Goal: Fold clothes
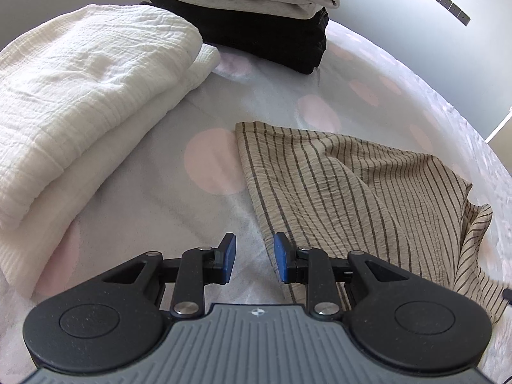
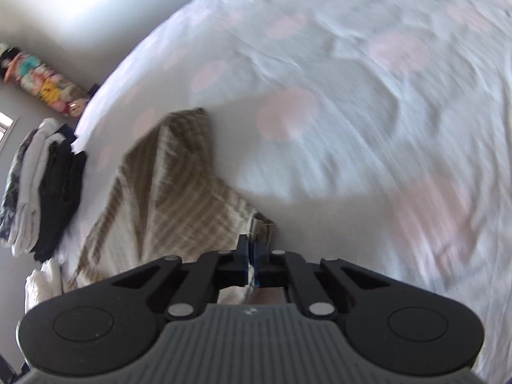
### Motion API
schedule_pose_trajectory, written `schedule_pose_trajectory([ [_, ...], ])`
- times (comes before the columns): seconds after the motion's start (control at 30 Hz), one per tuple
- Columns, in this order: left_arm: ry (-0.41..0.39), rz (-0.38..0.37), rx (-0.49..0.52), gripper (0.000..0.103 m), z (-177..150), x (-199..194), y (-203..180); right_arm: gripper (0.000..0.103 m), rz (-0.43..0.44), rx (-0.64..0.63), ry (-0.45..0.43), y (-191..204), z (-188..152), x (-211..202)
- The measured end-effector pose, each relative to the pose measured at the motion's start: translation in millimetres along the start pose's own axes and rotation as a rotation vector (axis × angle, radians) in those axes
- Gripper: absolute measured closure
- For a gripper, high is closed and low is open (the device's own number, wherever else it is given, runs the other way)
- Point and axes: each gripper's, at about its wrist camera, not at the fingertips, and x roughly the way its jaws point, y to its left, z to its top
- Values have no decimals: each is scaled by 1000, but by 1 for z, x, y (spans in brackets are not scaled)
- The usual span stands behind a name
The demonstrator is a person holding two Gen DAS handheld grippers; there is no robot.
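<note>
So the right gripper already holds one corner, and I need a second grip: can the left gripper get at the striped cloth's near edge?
Probably yes: the left gripper is open beside the striped cloth, nothing between.

The striped garment is beige with thin dark lines and has a crinkled weave. It lies partly spread on the bedsheet, with one straight edge toward the folded clothes and loose folds across its middle. In the right wrist view, which is blurred, the striped garment is lifted at one corner and hangs in a tent shape. The folded white cloth lies flat beside it, well apart. Behind stands a stack of folded clothes, black below and light grey above.
</note>
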Motion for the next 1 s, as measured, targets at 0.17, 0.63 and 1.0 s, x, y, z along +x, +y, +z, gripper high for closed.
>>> schedule_pose_trajectory([
  [0.17, -1, -16, -9, 73, 1, -1, 2, 100, 65, -174, -45, 72, 17, -27],
  [0.63, -44, -137, -140, 73, 8, -6, 31, 101, 165, -694, 10, 307, -3, -2],
  [1.0, -47, -136, -226, 74, 13, 5, 55, 101, 215, -869, 192, 393, -81, 93],
])
